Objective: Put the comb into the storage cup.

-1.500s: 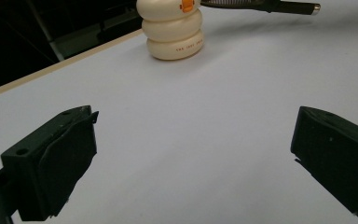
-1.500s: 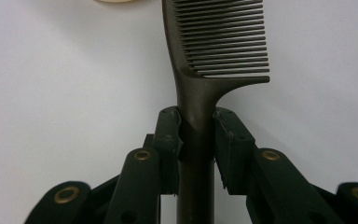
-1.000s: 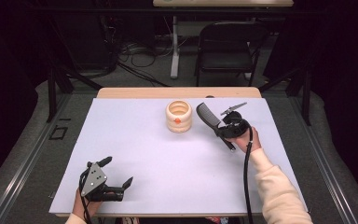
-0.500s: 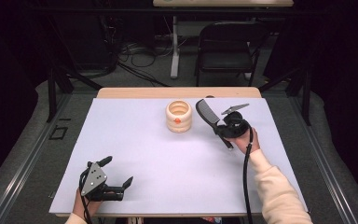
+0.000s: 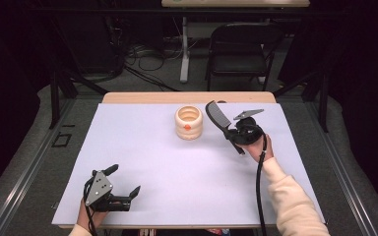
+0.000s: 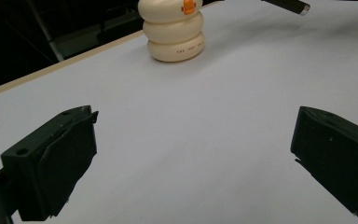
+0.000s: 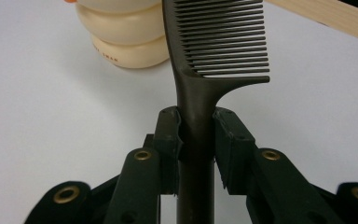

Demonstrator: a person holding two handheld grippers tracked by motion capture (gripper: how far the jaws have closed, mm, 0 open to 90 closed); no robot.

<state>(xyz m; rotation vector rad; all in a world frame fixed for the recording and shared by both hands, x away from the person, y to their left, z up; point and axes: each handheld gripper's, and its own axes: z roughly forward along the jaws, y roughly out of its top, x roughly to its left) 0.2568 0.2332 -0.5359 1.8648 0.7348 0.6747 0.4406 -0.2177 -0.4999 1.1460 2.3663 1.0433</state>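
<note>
A cream ribbed holder (image 5: 188, 122) with an orange dot stands on the white table (image 5: 152, 157) toward the back middle; it shows in the left gripper view (image 6: 171, 29) and the right gripper view (image 7: 123, 35) too. My right gripper (image 5: 234, 133) is shut on the handle of a black comb (image 5: 217, 118), whose toothed end points up and back just right of the holder. In the right gripper view the comb (image 7: 214, 42) rises between my right gripper (image 7: 196, 140) pads. My left gripper (image 5: 124, 183) rests open near the table's front left, and in its own view the left gripper (image 6: 191, 158) has nothing between its jaws.
A wooden strip (image 5: 187, 97) runs along the table's far edge. Behind it stand a dark folding chair (image 5: 238, 46) and cables on the floor. A black cable (image 5: 259, 196) trails from the right gripper along the sleeve.
</note>
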